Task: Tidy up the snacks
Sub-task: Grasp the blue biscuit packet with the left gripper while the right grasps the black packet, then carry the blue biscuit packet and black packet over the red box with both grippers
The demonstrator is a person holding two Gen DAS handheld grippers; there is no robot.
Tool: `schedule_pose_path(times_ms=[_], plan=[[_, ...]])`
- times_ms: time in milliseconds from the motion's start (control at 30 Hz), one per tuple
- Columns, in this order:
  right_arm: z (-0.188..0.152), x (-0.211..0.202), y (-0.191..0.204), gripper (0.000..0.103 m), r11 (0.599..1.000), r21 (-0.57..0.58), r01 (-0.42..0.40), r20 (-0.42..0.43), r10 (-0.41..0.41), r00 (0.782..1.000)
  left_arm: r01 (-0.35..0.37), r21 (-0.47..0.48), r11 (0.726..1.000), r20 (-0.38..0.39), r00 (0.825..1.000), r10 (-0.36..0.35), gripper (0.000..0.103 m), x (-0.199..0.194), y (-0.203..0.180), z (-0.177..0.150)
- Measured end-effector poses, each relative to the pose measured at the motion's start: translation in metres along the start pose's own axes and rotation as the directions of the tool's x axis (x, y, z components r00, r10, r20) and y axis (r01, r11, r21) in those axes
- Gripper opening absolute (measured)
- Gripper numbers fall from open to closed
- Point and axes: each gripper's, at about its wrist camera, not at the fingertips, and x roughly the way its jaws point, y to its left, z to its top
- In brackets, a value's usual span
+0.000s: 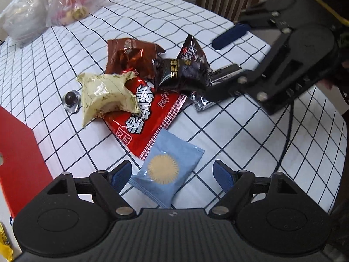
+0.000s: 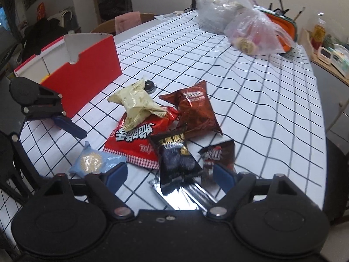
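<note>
A heap of snack packets lies on a grid-patterned tablecloth [image 1: 229, 131], centred on a large red packet [image 1: 148, 118]. A pale gold packet [image 1: 106, 96] rests on the red packet's top, a brown packet [image 1: 130, 54] sits just behind it, and a black packet [image 2: 174, 157] overlaps its edge. The left gripper [image 1: 172, 174] hangs over a light blue packet [image 1: 168, 170] just beside the red packet, fingers spread on either side and not pressing it. The right gripper [image 2: 170, 174] stands unclenched over the black packet and a silver wrapper [image 2: 187, 196]. A red box [image 2: 87, 74] stands near the red packet, open.
</note>
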Motion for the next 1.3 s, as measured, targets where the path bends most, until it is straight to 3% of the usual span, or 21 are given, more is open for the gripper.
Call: schedule_pose_path(times_ms=[400, 500, 567, 767, 1067, 1300], plan=[[0.011, 0.031, 0.003, 0.069, 0.996, -0.083, 0.011, -0.050, -0.016, 0.999, -0.012, 0.081, 0.997, -0.044, 0.999, 0.016, 0.076, 0.024, 0.003, 0.005], [0.012, 0.034, 0.000, 0.060, 0.997, -0.075, 0.016, -0.055, -0.020, 0.998, -0.004, 0.069, 0.998, -0.046, 0.999, 0.008, 0.076, 0.026, 0.004, 0.004], [0.012, 0.036, -0.001, 0.056, 0.997, -0.070, 0.019, -0.056, -0.023, 0.998, -0.004, 0.067, 0.998, -0.048, 0.999, 0.007, 0.067, 0.027, 0.004, 0.004], [0.010, 0.039, -0.001, 0.046, 0.997, -0.063, 0.032, -0.057, -0.036, 0.998, -0.004, 0.058, 0.998, -0.048, 0.999, 0.006, 0.061, 0.029, 0.002, 0.002], [0.008, 0.033, 0.000, 0.039, 0.999, -0.017, 0.050, -0.040, -0.051, 0.998, -0.021, -0.026, 0.999, -0.035, 0.999, 0.020, 0.049, 0.025, 0.002, 0.000], [0.004, 0.019, 0.001, 0.038, 0.997, 0.058, 0.051, -0.022, -0.050, 0.999, -0.030, -0.111, 0.993, -0.027, 0.999, 0.027, 0.046, 0.019, 0.009, -0.007]])
